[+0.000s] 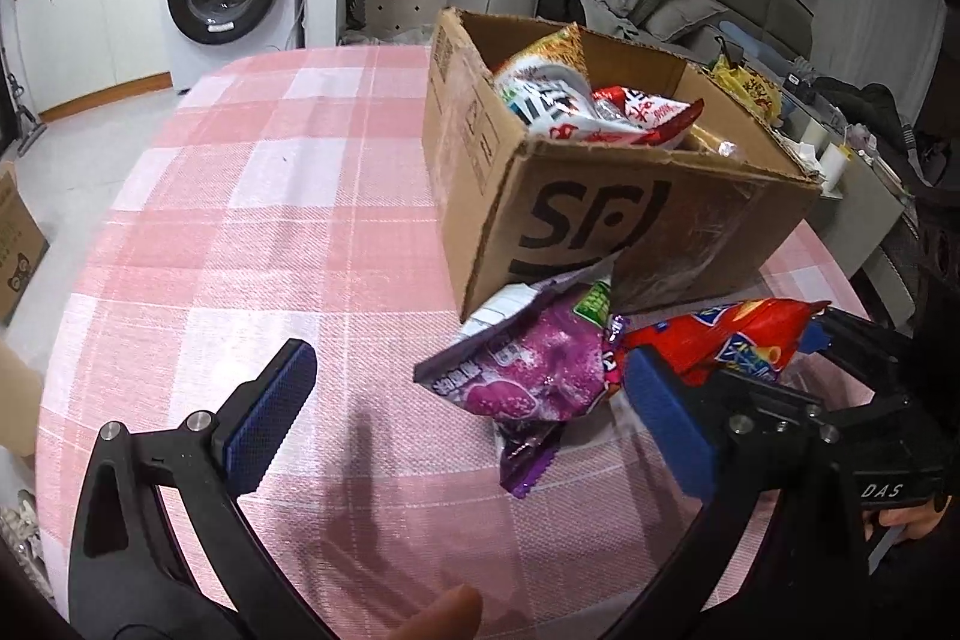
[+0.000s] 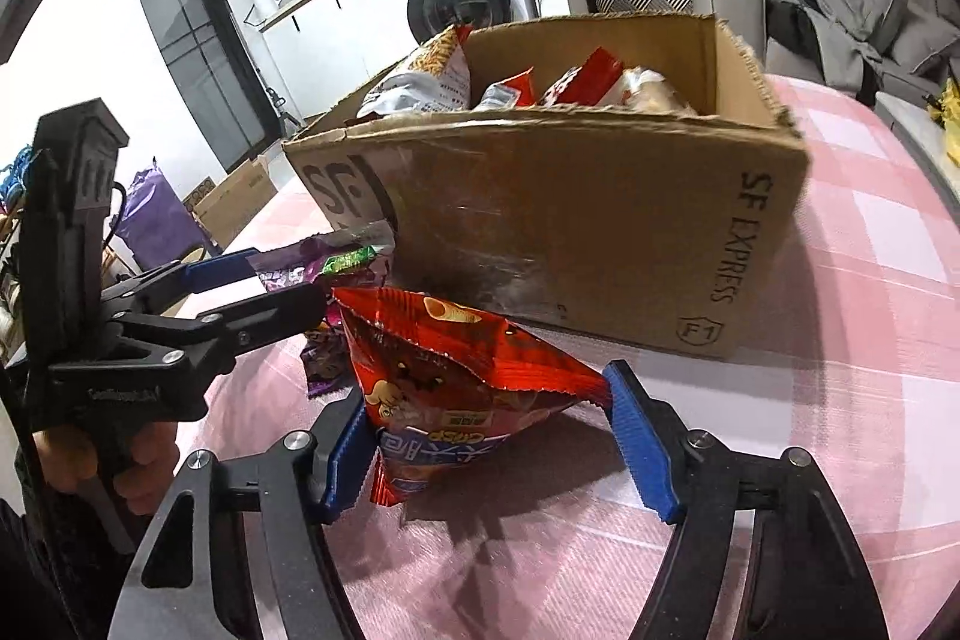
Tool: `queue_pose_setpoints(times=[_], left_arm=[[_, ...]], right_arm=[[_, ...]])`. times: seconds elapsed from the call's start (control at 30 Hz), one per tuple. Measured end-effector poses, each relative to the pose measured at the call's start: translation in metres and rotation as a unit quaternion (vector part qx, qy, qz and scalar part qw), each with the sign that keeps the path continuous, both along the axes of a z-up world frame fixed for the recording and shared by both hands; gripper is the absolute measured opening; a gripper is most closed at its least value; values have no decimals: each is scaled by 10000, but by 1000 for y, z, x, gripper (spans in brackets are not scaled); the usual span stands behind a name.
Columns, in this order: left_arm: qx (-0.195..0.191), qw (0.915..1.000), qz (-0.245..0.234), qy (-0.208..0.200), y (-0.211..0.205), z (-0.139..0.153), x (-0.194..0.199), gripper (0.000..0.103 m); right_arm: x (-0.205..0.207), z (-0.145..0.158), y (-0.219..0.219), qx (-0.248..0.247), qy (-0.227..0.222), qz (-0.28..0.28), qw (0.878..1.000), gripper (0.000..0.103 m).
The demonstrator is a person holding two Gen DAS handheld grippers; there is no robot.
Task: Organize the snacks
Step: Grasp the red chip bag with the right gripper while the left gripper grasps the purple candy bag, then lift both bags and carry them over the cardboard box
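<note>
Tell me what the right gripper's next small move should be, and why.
Probably lift straight up. The right gripper has its fingers apparently pressing both sides of the red snack bag, which rests on the tablecloth in front of the open cardboard box; it must clear the box's wall before going in.

I am seeing my bench cloth (image 1: 240,220) showing pink and white checks. The cardboard box (image 2: 570,232) is showing brown with black lettering. One snack bag (image 2: 456,370) is glowing red with a blue band, another (image 1: 528,370) purple with a green patch. My hand-held gripper pads (image 2: 642,448) are showing blue on black arms.
</note>
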State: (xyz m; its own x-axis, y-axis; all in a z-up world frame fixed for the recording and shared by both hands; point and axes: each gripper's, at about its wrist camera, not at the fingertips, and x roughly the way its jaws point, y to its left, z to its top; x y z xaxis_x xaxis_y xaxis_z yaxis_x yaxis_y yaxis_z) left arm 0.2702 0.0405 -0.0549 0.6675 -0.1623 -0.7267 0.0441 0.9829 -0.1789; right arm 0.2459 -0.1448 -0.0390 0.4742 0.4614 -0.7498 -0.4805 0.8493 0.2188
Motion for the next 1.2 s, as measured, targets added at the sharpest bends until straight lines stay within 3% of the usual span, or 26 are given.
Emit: queue_pose_setpoints(times=[0.27, 0.33, 0.47, 0.57, 0.6, 1.2], left_arm=[[-136, 9997, 131, 154, -6, -11, 7, 102], [-244, 9995, 101, 194, -5, -15, 9, 95], [-629, 9977, -68, 227, -4, -19, 11, 73], [-934, 9951, -292, 140, -5, -17, 10, 42], [-891, 9956, -279, 103, -6, -16, 7, 38], [-484, 9935, -721, -729, -33, 33, -27, 35]], right_arm=[[-1, 7, -17, 104, 24, -179, 9998, 72], [-1, 8, -18, 96, 28, -188, 9998, 72], [-3, 11, -19, 102, 30, -188, 9998, 72], [-3, 9, -18, 101, 17, -178, 9998, 72], [-3, 9, -18, 98, 13, -175, 9998, 72], [-17, 38, -25, 265, -398, -205, 9986, 72]])
